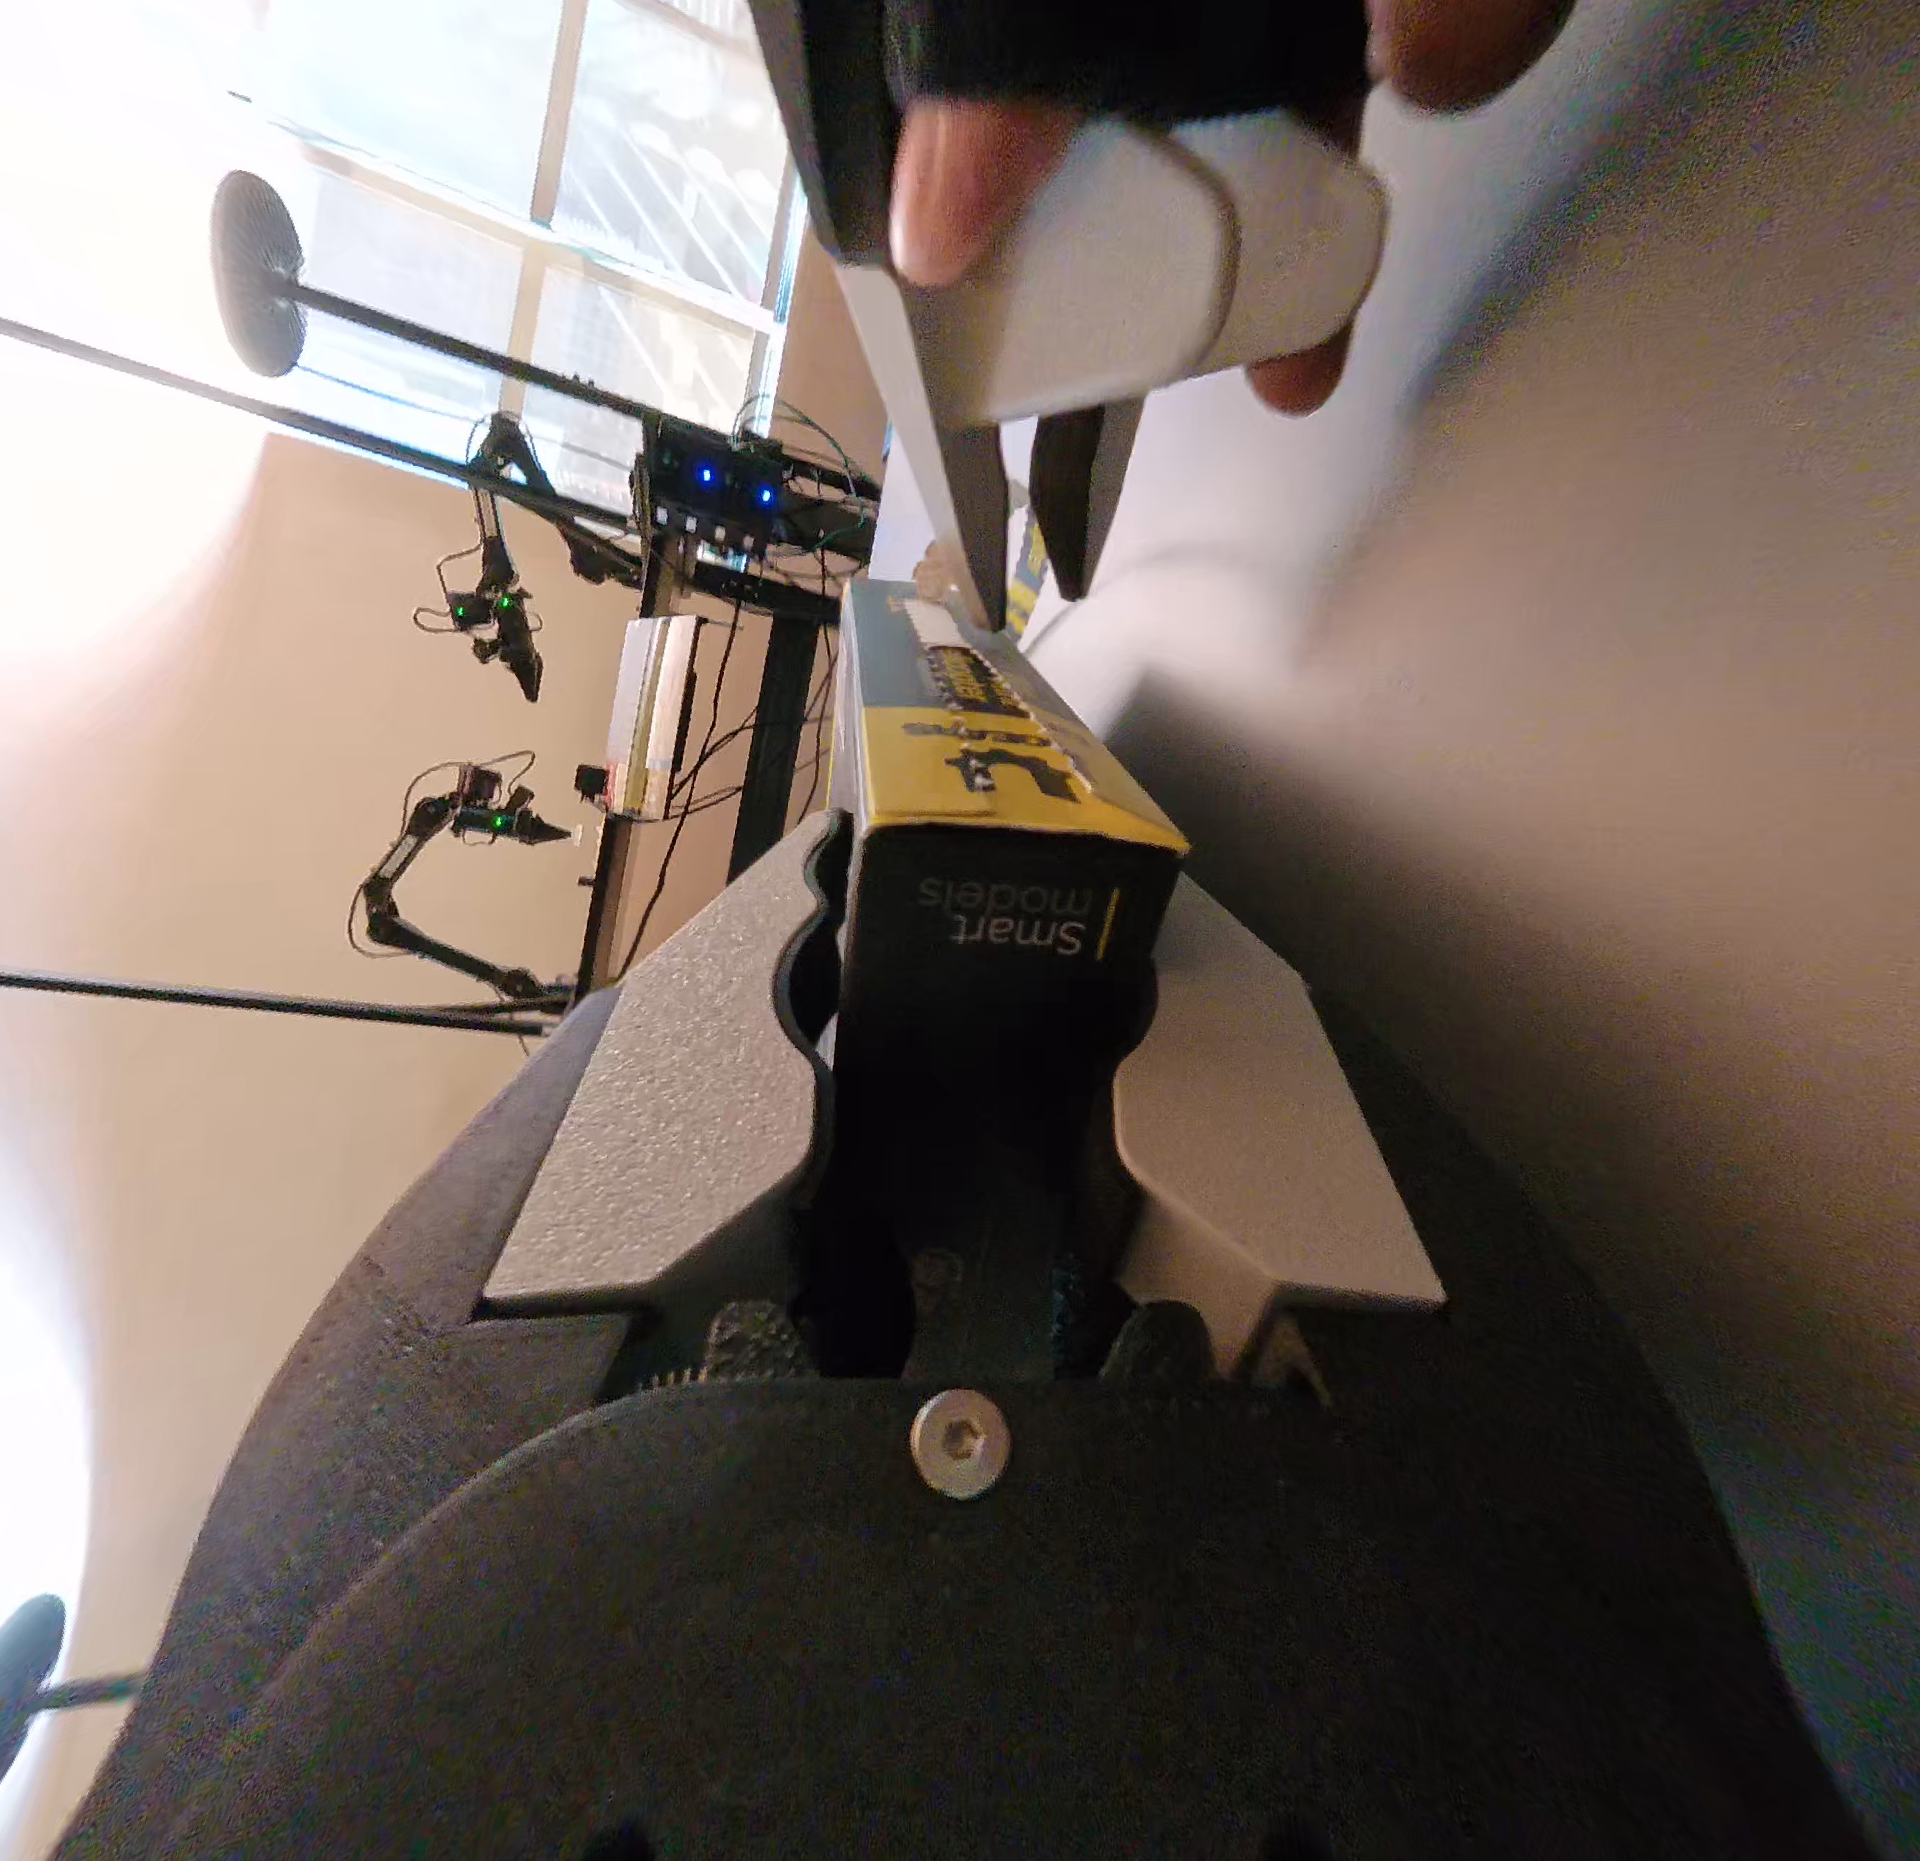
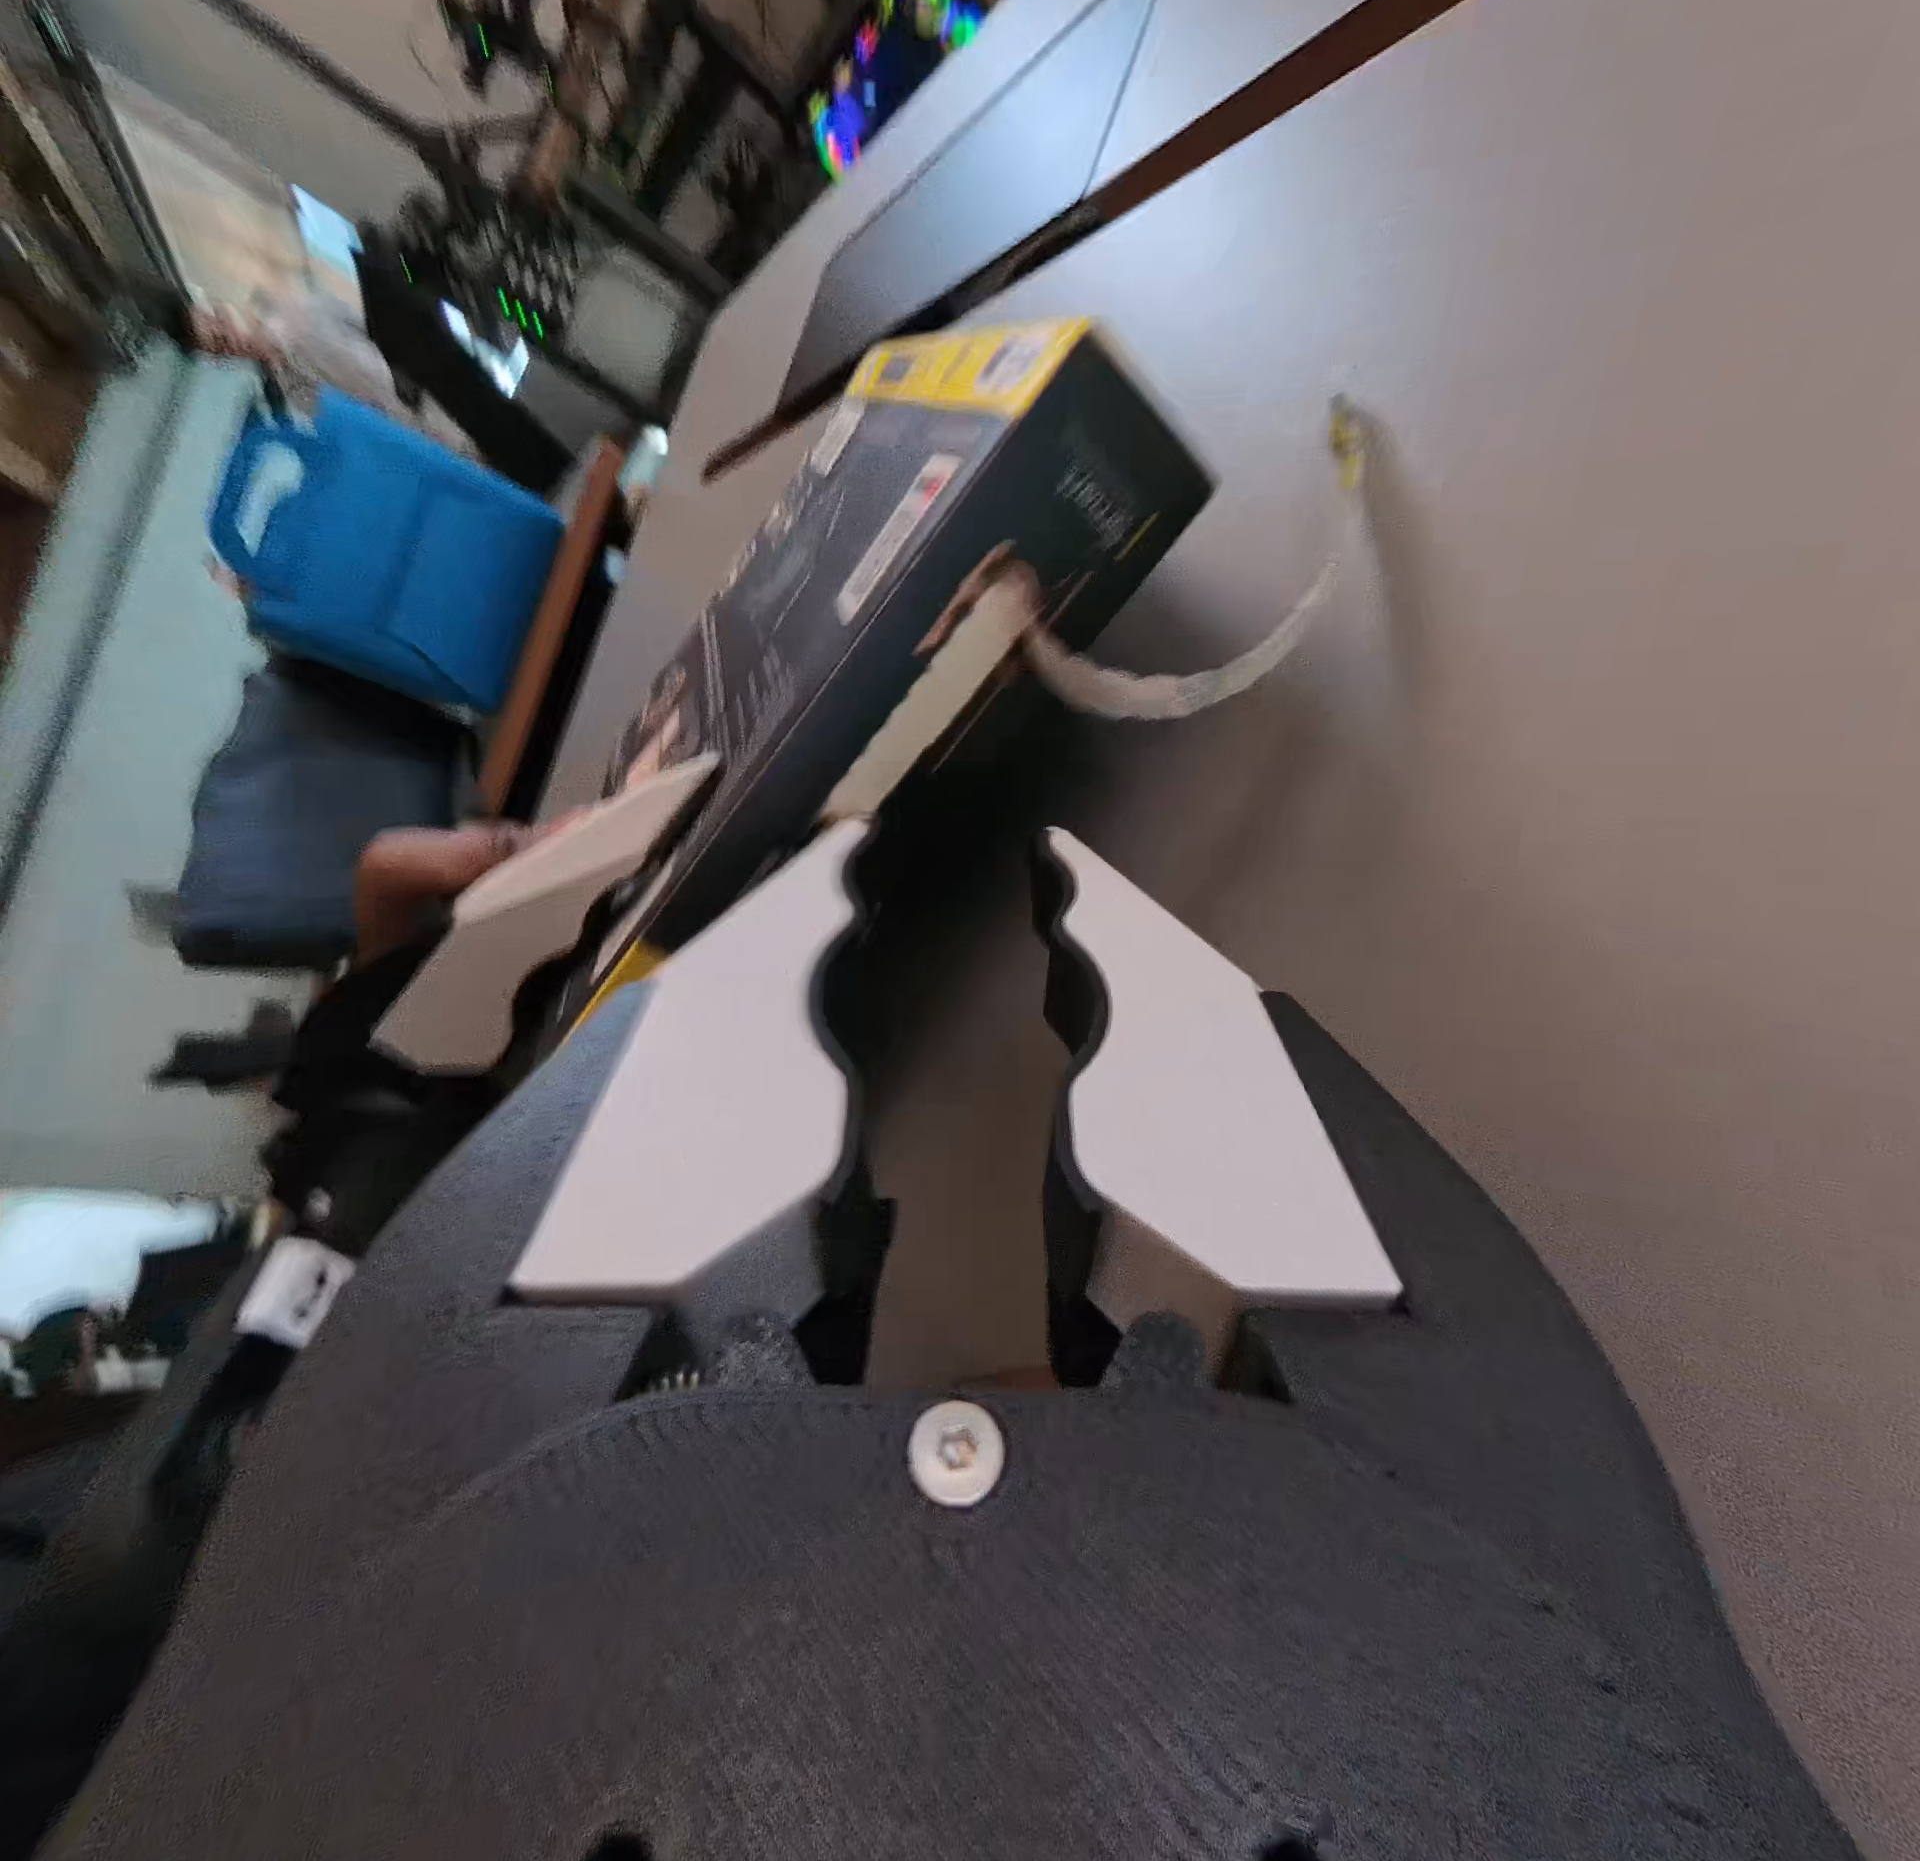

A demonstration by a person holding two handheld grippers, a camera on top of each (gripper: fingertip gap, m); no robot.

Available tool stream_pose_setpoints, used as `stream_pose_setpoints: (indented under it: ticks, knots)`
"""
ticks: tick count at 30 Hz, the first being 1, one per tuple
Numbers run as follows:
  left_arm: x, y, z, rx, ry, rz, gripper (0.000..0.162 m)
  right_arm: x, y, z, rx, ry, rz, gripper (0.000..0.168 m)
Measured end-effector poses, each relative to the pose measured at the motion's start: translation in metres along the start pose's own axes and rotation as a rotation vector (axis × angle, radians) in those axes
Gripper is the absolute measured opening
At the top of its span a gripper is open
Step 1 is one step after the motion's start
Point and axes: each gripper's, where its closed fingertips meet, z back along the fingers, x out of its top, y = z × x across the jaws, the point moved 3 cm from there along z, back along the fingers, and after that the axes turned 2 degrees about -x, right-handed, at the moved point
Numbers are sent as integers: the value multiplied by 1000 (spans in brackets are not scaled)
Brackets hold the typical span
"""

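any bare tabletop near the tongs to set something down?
Yes: grey table is bare right of the black-and-yellow box, past the white cable trailing from it. Crowded at the box: left tongs clamp one end, right tongs sit open just short of the other. Far edge unclear, blurred.

Box [image 1: 997,772] near end hidden in left tool [image 1: 997,938]; background shelving [image 2: 540,253] blurred.
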Motion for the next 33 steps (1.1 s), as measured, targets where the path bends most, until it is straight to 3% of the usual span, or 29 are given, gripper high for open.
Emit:
stream_pose_setpoints:
  ticks: [3, 12, 14, 19, 33]
  knots:
    - [10, -5, 3, -4, -19, -4, 45, 9, -19, 3, -40, -50, -67, 5]
    - [2, 17, 9, 64, -68, 182, 46, 2, 12, 4, 126, -7, -64, 23]
    - [1, 16, 9, 60, -69, 179, 46, 4, 14, 6, 170, -18, -99, 40]
    - [1, 15, 8, 56, -71, 192, 48, 3, 22, 5, 178, -18, -78, 45]
    - [-2, 5, 4, 21, -35, 102, 48, -1, 10, 5, 55, -13, -10, 34]
